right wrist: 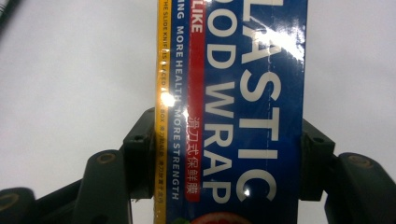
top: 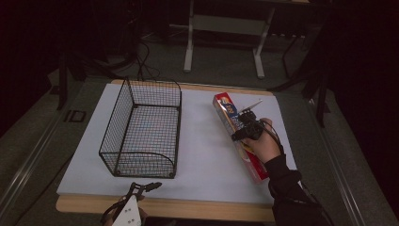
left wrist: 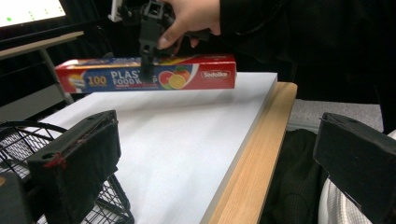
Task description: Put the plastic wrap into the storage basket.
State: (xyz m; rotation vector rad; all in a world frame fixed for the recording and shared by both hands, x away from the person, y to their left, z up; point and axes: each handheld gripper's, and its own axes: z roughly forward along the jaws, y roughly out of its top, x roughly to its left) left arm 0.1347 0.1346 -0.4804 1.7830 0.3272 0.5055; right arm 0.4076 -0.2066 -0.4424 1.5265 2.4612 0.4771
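Note:
A long red and blue box of plastic food wrap [top: 237, 136] hangs a little above the white table top at the right, my right gripper [top: 244, 126] shut on its middle from above. In the right gripper view the box [right wrist: 233, 102] runs up between the two black jaws, which press on both of its long sides. From the left gripper view the box [left wrist: 144, 74] floats level over the table, held by that gripper [left wrist: 147, 65]. My left gripper [top: 141, 187] rests at the table's near edge, jaws open with nothing between them [left wrist: 210, 154].
A black wire basket [top: 143, 129] stands empty on the left half of the white board [top: 202, 146], its corner [left wrist: 28, 140] close to my left gripper. A wooden edge [left wrist: 252, 158] borders the board on the near side. Desk legs and cables sit beyond the table.

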